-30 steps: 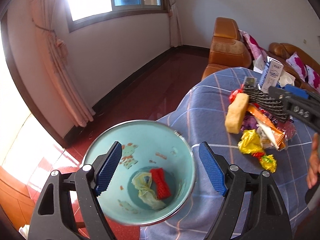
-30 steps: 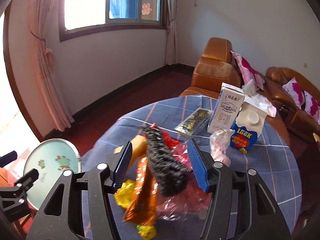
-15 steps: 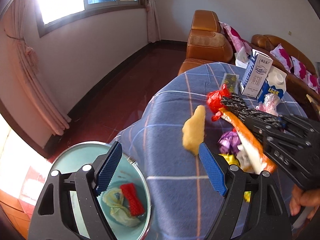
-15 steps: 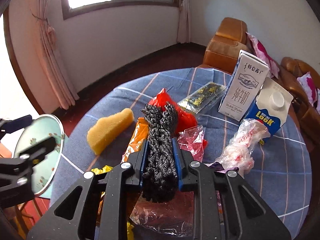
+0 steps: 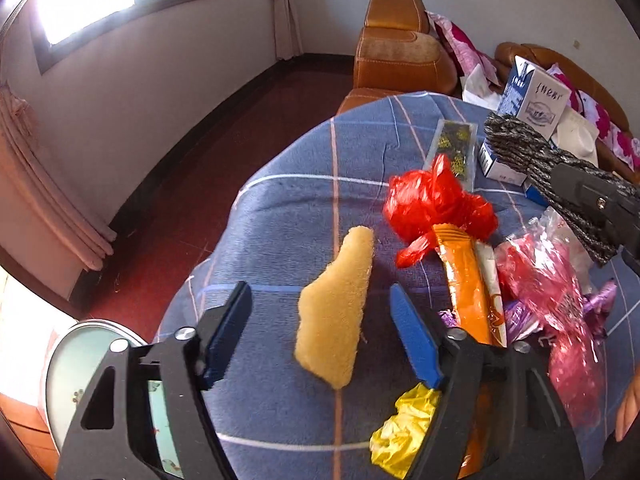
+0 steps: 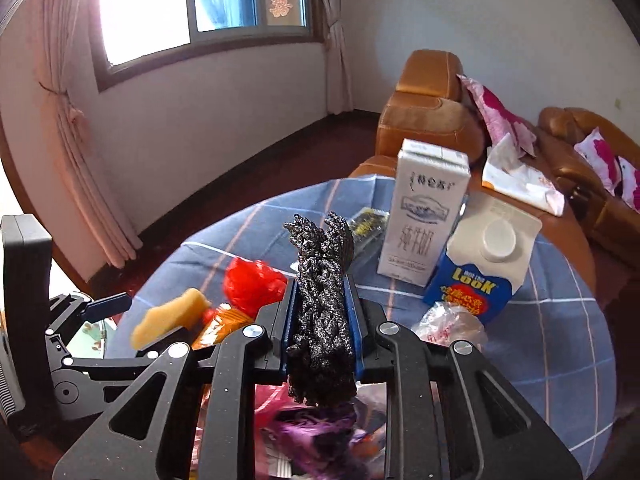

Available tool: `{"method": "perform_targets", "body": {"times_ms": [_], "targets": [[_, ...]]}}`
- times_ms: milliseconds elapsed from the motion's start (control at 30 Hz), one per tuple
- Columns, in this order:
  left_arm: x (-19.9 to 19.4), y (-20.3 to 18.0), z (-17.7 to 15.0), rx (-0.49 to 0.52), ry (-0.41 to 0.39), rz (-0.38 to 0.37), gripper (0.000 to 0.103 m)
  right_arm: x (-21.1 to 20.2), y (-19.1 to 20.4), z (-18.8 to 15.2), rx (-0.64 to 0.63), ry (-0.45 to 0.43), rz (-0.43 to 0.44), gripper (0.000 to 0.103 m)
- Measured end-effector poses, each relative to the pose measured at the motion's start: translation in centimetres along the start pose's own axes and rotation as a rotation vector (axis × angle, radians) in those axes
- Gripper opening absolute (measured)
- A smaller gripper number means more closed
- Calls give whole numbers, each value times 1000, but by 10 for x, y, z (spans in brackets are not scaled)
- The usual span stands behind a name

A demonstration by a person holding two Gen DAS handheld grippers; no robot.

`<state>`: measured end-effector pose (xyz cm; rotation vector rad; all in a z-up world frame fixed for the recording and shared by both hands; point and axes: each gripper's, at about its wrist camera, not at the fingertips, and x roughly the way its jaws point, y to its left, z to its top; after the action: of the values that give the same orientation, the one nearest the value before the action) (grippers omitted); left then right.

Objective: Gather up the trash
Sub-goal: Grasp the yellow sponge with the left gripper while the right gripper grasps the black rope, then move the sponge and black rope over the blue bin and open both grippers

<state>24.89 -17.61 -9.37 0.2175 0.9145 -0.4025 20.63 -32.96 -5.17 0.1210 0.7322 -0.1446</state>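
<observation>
Both tools point(image 5: 320, 320) point(image 6: 322, 320) angled tableward

Left gripper point(image 5: 320, 320) closing around a yellow sponge point(image 5: 336, 308)

Pads not yet touching; red bag point(image 5: 436, 200) lies beyond on the table point(image 5: 288, 216).

Counts, table items: 2 cartons – white milk carton point(image 6: 426, 216) and blue-white carton point(image 6: 478, 264). 1 yellow sponge point(image 5: 334, 308). 1 red plastic bag point(image 5: 434, 200). 1 orange wrapper point(image 5: 466, 280). 1 dark rope bundle point(image 6: 322, 300). 1 flat black-gold packet point(image 5: 454, 148). 1 yellow crumpled wrapper point(image 5: 402, 432). 1 pink clear bag point(image 5: 556, 304). Purple wrappers point(image 5: 516, 320): approx. 2, blurred, hard to separate. 1 bin point(image 5: 76, 376) on floor. 2 grippers: left point(image 5: 320, 328), right point(image 6: 322, 316).
</observation>
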Motion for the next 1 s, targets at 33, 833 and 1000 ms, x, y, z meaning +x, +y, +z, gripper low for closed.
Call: {"method": "perform_targets", "body": {"times_ms": [33,833,1000], "targets": [[3,0,1,-6,6,-10,55,1,-2,-1,5,4,0,23],[-126,53,-46,-88,-154,84,31,-73,78,-21,-52,-68,85,23],[-142,75,-70,-120,-155,103,31,-77,109,-35,-72,-51,122,23]]}}
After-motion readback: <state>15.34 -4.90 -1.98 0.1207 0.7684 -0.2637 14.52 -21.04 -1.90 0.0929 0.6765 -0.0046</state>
